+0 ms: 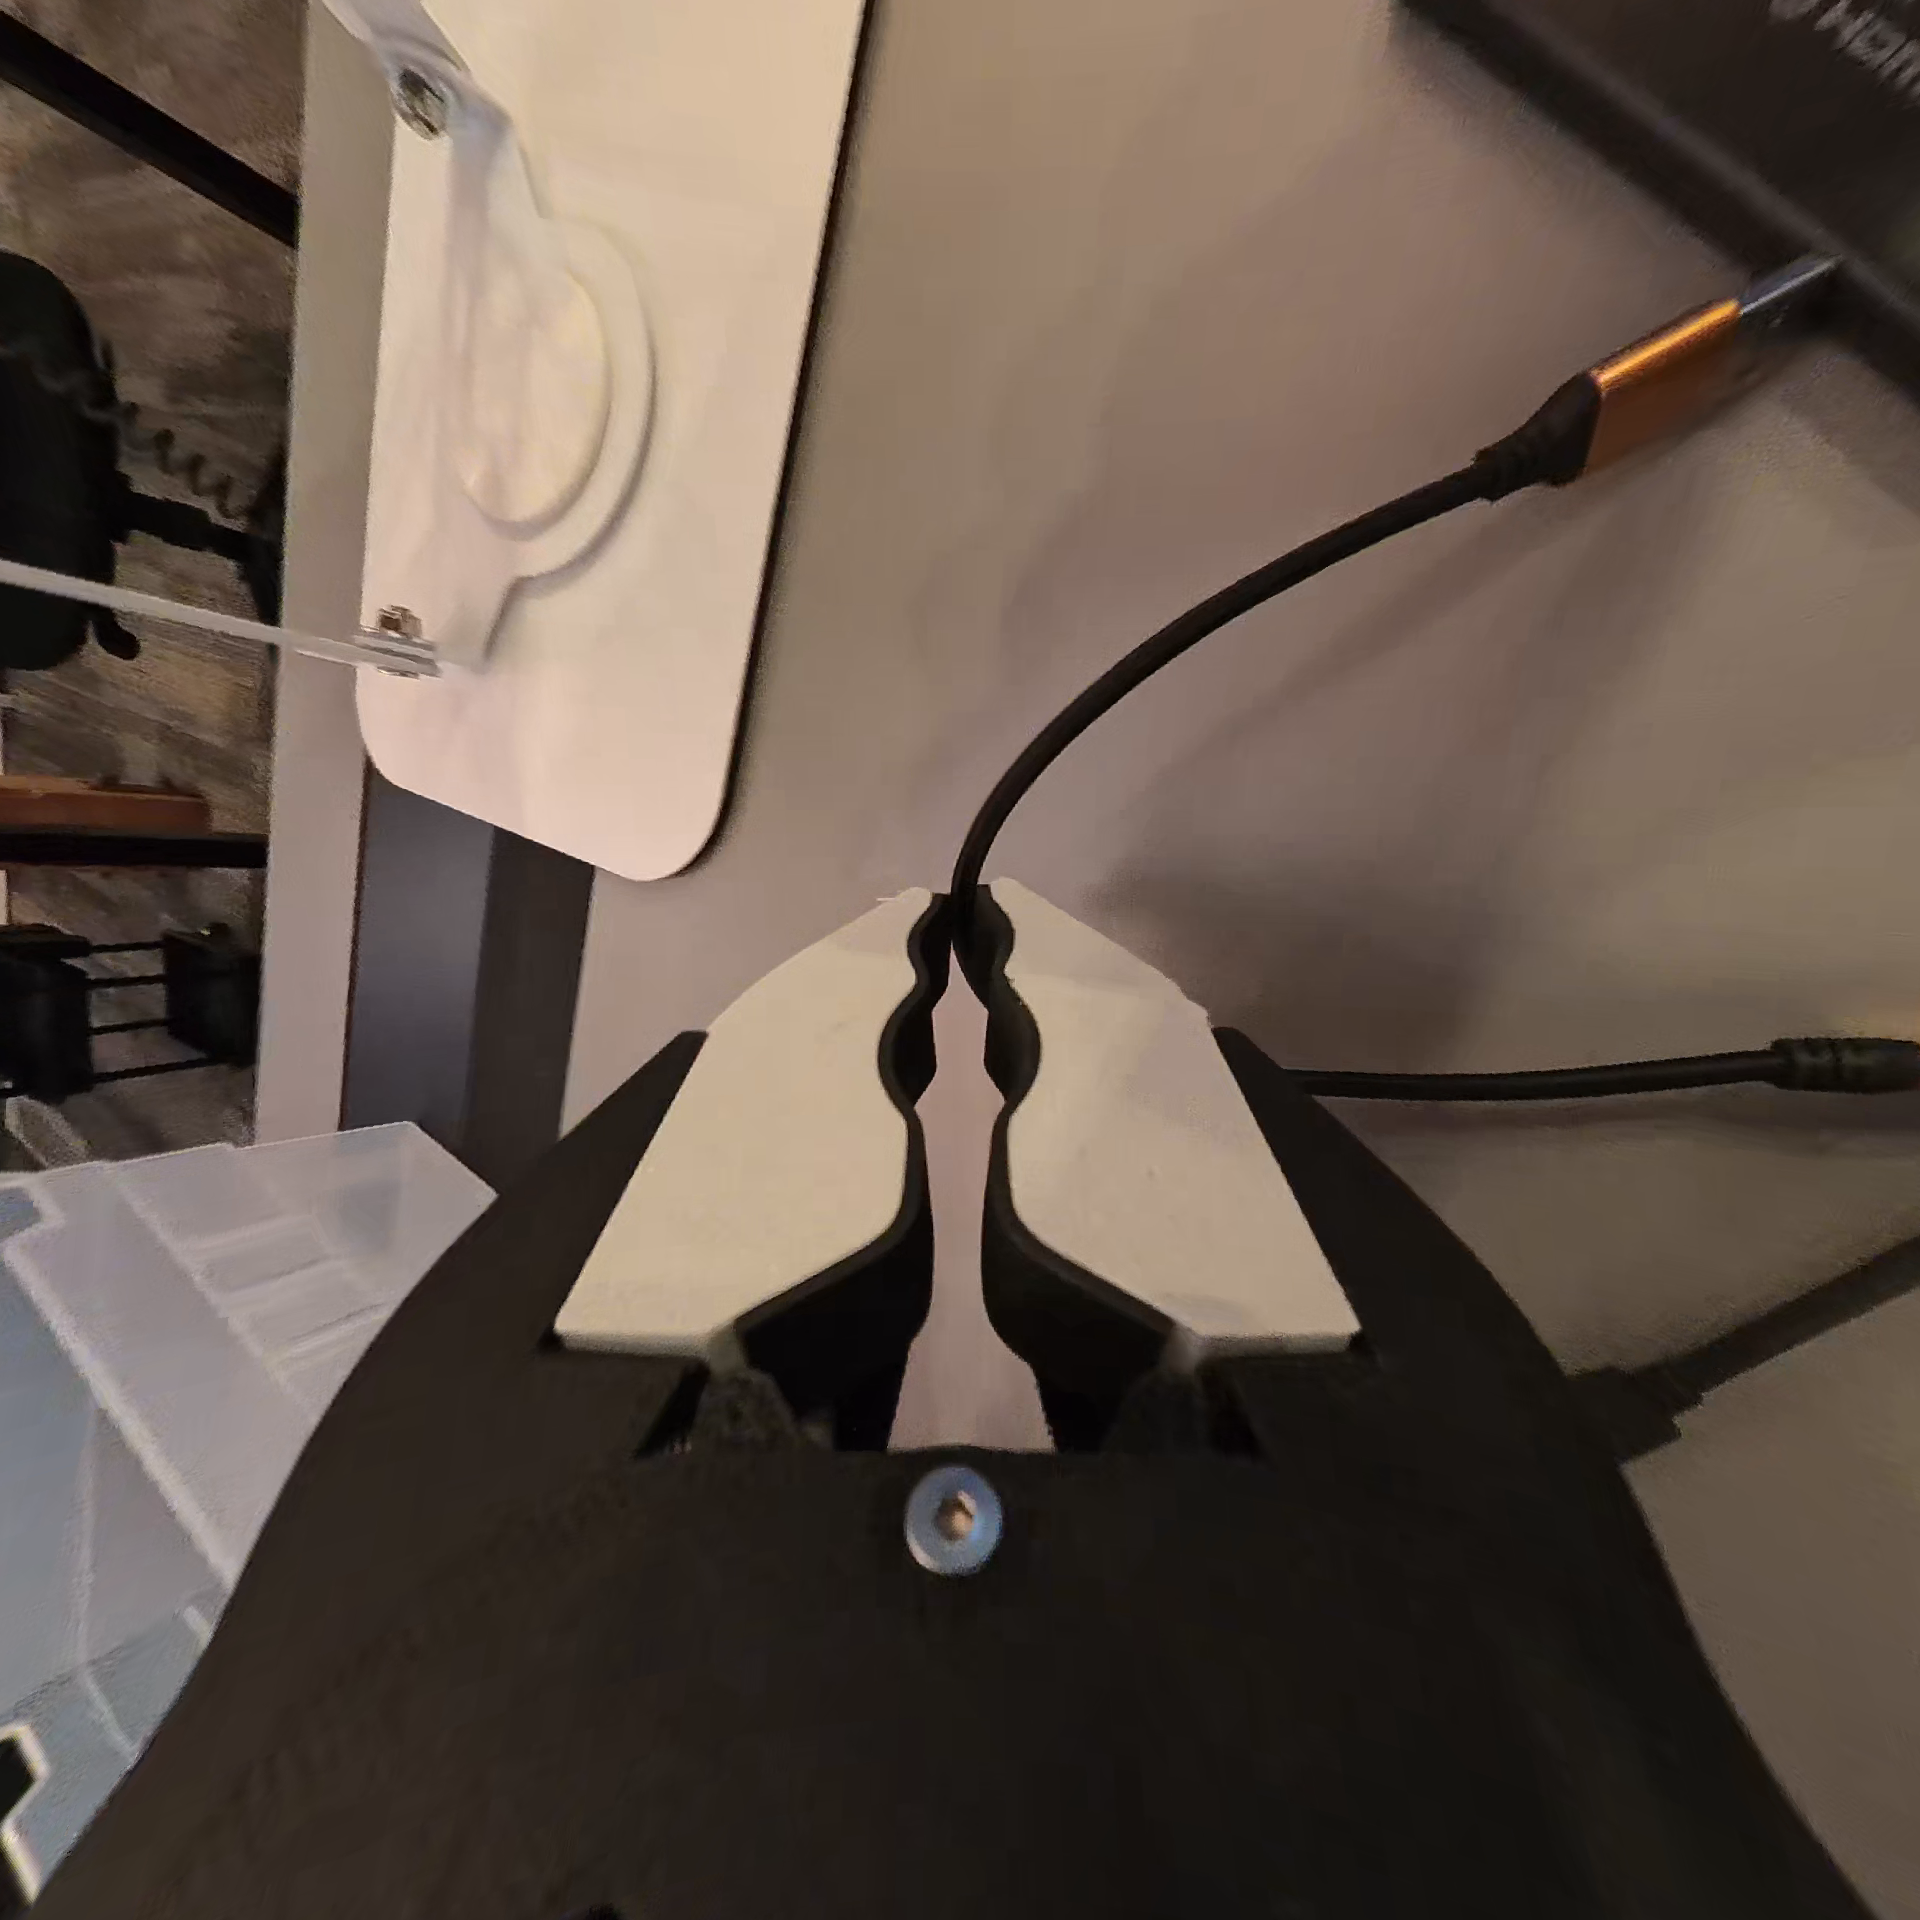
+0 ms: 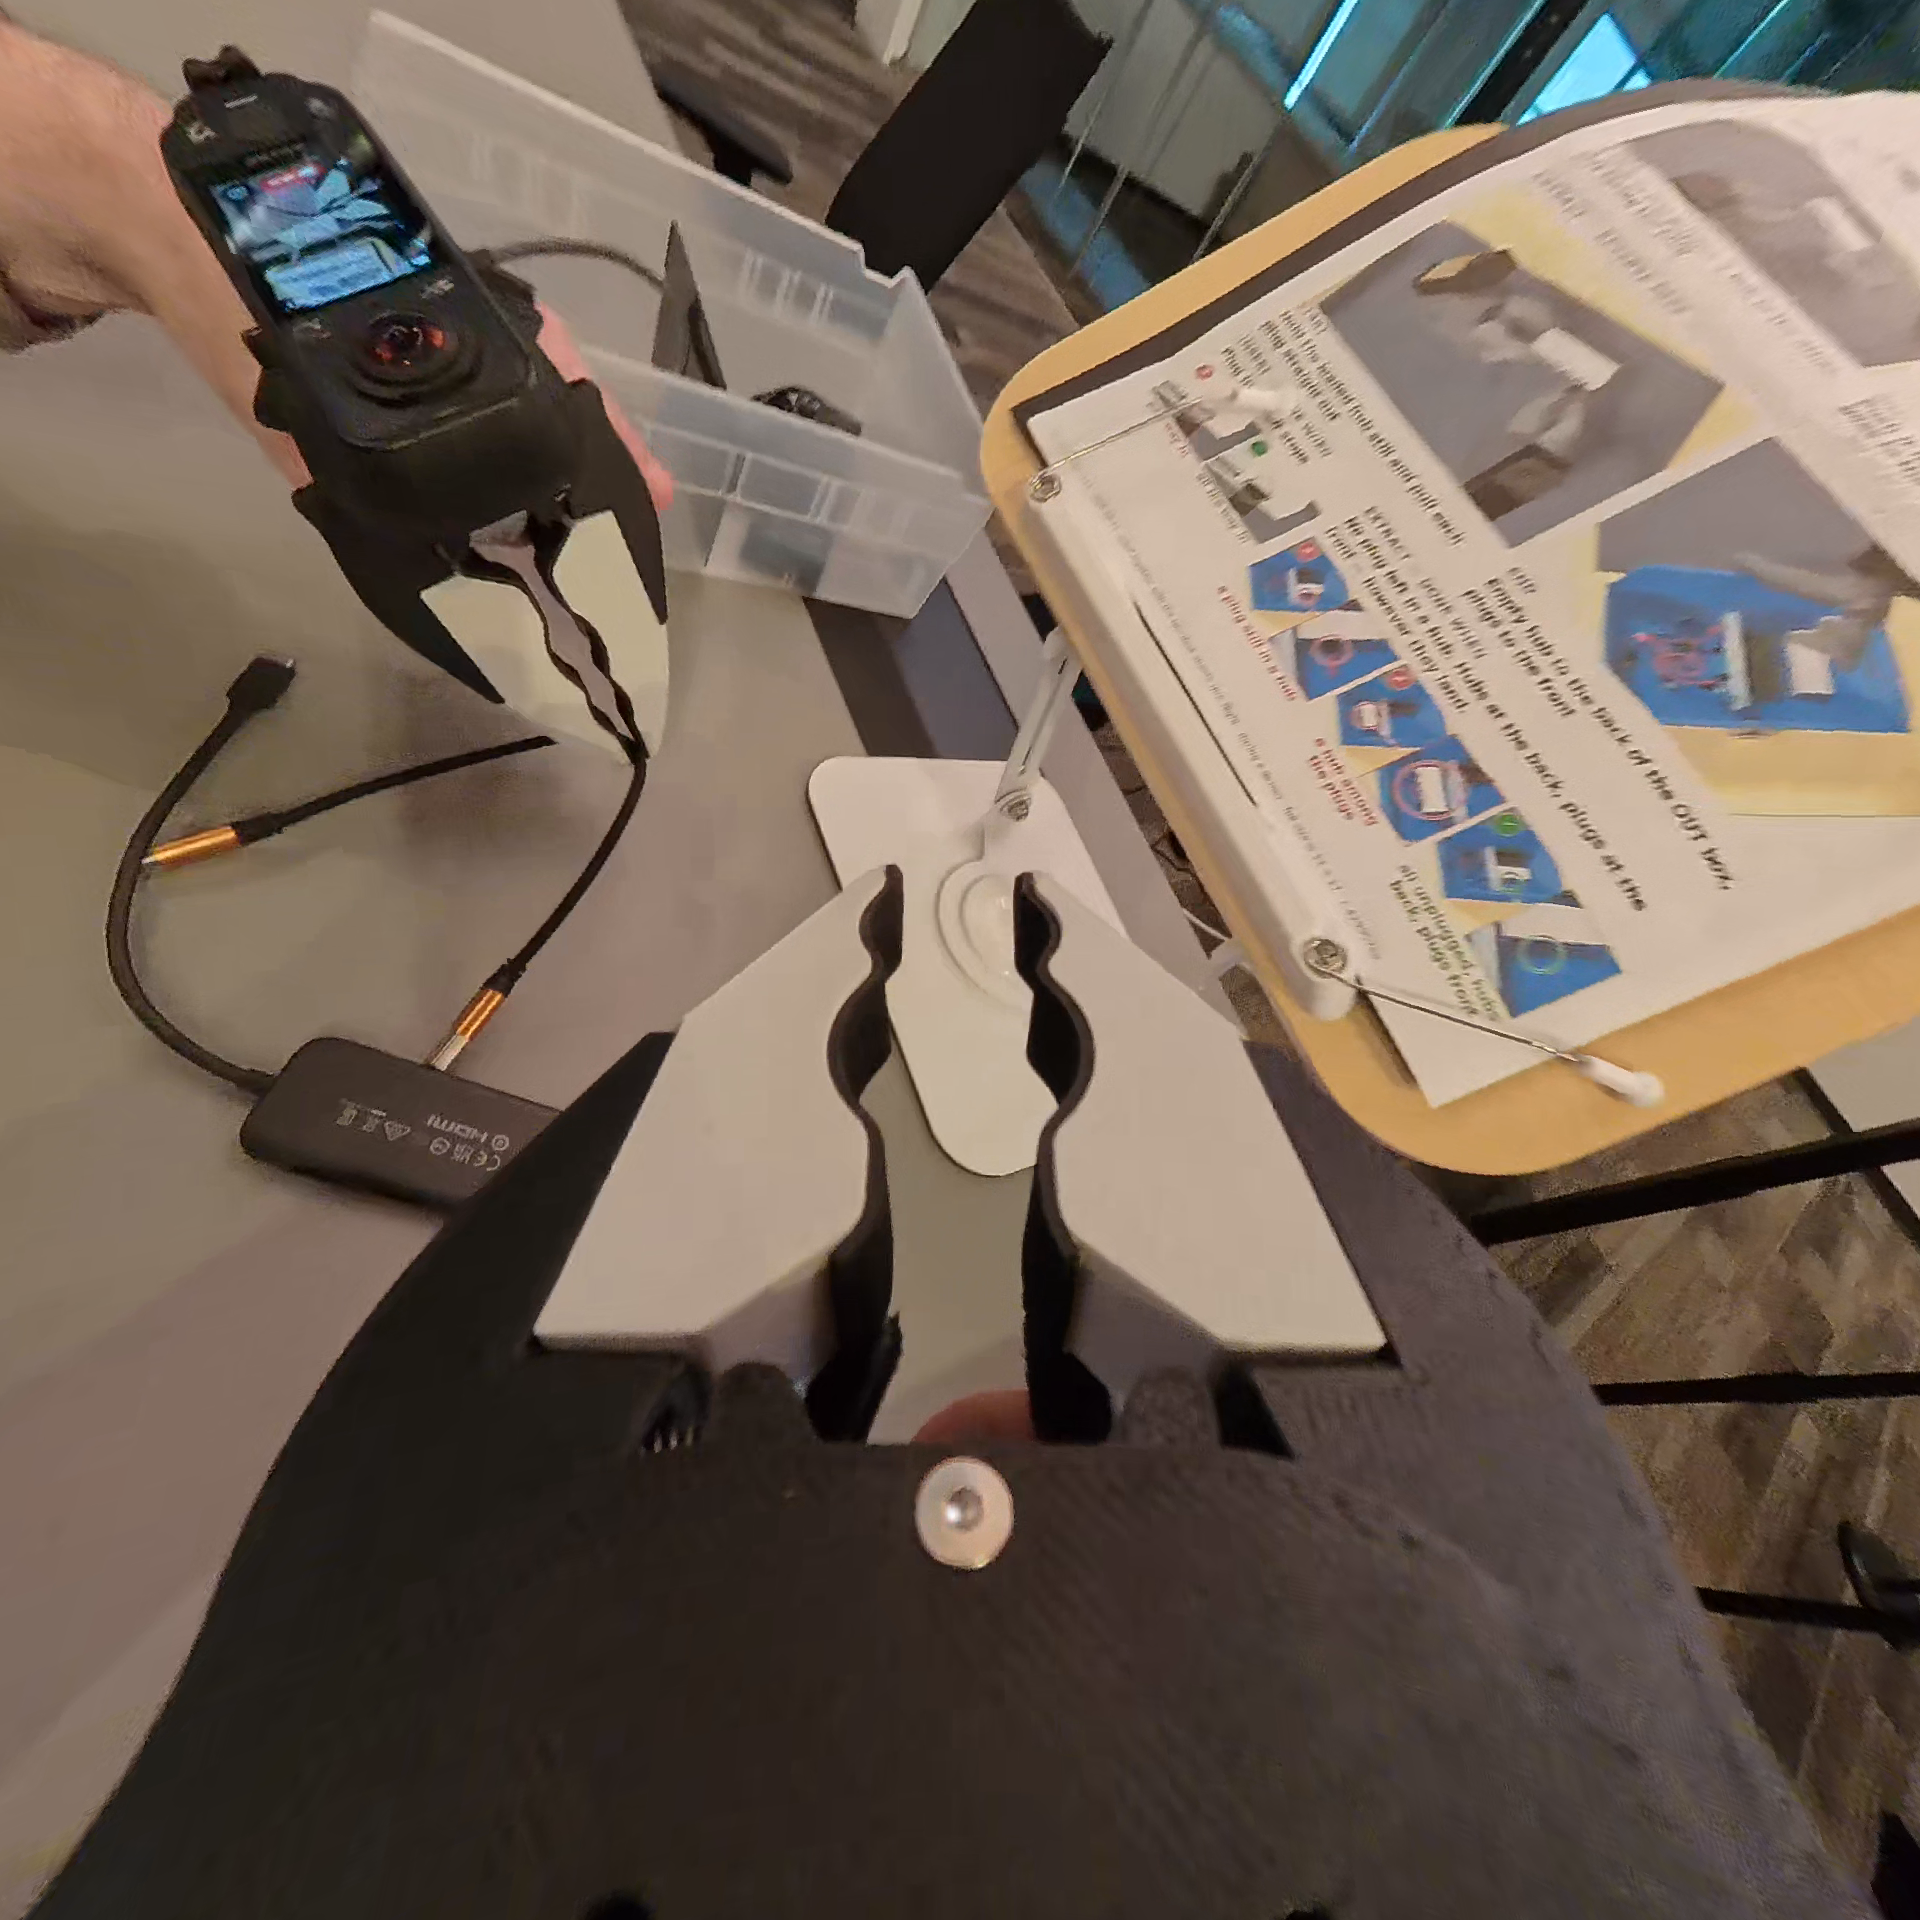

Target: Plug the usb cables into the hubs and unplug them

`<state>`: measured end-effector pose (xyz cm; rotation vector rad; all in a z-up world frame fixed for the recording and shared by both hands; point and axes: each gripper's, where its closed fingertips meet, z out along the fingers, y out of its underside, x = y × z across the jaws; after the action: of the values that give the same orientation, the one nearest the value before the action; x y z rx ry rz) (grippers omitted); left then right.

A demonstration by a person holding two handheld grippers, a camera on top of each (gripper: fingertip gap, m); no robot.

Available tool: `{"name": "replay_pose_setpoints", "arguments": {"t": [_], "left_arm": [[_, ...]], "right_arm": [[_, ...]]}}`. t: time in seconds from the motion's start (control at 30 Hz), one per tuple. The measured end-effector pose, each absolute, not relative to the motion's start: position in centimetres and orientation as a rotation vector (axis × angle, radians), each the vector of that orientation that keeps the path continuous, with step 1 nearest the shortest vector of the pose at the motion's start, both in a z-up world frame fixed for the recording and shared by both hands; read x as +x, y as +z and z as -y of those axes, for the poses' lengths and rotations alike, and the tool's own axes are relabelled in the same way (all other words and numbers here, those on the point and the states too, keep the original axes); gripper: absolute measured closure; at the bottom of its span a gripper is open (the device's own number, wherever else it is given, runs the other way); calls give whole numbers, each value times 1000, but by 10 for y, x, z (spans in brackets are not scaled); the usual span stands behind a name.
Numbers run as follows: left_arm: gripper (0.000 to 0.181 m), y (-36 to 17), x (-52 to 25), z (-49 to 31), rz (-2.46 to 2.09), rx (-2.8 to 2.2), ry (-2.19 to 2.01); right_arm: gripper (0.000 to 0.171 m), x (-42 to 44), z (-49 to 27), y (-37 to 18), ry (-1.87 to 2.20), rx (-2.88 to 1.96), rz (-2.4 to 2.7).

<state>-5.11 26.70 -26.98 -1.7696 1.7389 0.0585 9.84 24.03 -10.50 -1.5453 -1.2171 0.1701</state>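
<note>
Grey table [image 2: 312,1351]: black hub [image 2: 384,1117], clear bin [image 2: 831,468], white stand base [image 2: 883,810].

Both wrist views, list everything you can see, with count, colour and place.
USB hub: one, black, on the grey table, near the right claw.
USB cables: two, black with orange-gold plugs; one at the hub's edge, seemingly plugged in, its cord pinched by the left claw; one lying loose behind the hub.
Hub's own lead: one, black, curving away from the hub.
Storage bin: one, clear plastic, at the table's far edge.
Stand base: one, white, ahead of the right claw.
Instruction sheet: one, on a tan board.
Left claw: shut on cable.
Right claw: open, empty.
</note>
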Motion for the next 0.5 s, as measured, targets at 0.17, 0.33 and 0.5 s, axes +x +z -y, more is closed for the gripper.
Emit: {"name": "replay_pose_setpoints", "arguments": {"t": [0.17,0.33,0.5], "left_arm": [[160,-282,-51,-266,-1754,-1808,49],[132,-265,-42,-252,-1738,-1797,-77],[133,-242,-7,-167,-1974,-1737,-331]], "right_arm": [[152,91,-240,-119,158,-1567,1271],[152,92,-240,-120,151,-1569,1281],[152,98,-240,-114,146,-1566,1262]]}}
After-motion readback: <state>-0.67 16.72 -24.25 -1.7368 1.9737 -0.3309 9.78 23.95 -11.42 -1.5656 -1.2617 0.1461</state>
